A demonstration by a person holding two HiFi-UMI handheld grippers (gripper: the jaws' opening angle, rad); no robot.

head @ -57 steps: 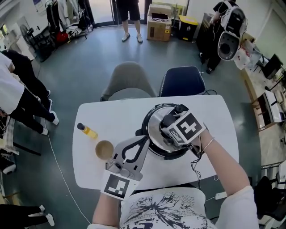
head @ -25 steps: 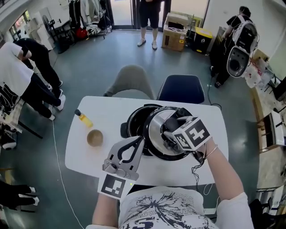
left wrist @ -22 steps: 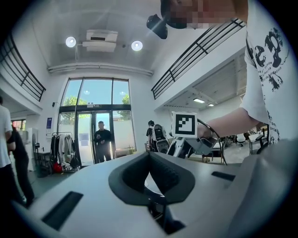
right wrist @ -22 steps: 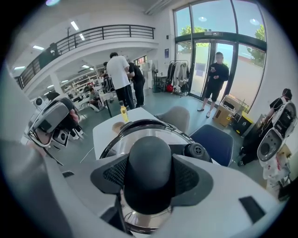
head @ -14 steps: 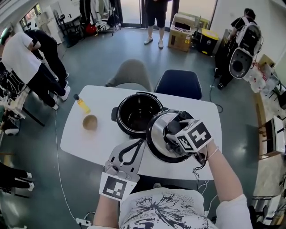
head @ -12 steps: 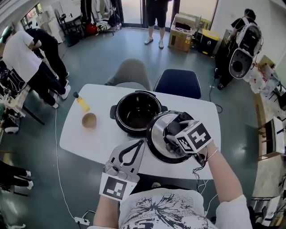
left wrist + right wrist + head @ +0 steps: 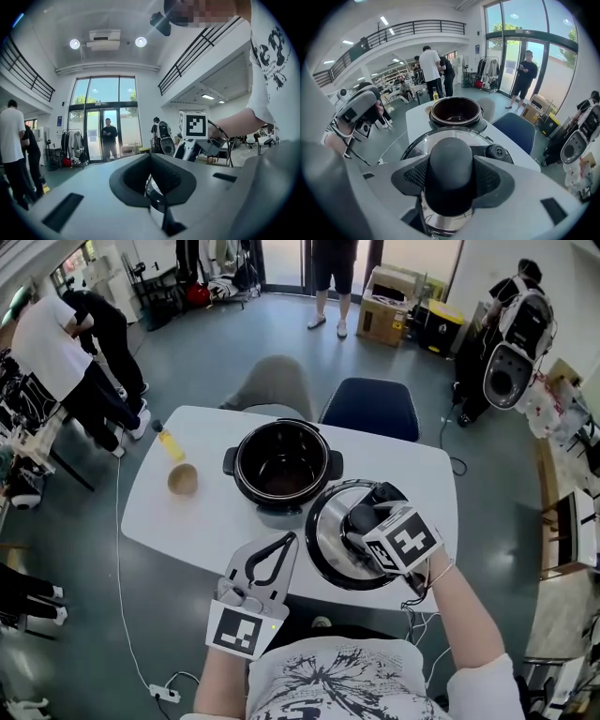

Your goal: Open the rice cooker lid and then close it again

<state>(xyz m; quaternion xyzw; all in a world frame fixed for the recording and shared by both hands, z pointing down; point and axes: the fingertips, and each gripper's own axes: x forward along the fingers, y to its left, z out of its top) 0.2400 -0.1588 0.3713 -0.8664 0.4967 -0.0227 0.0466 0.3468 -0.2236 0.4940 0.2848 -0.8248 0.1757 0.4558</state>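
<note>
Right gripper (image 7: 361,521) gripped the lid's (image 7: 323,554) knob (image 7: 450,176) at the table's (image 7: 187,521) near edge; the open pot (image 7: 281,465) lay beyond-left. Left gripper (image 7: 286,540) was closed and empty.

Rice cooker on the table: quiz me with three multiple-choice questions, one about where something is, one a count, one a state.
1. Where is the lid? A beside the pot, in the right gripper; B on the pot; C on the floor.
2. How many chairs stand behind the table? A one; B two; C four.
3. The pot is: A covered; B tipped over; C open.
A: the gripper clamps it beside the pot. B: one grey, one navy. C: its dark inside shows.
</note>
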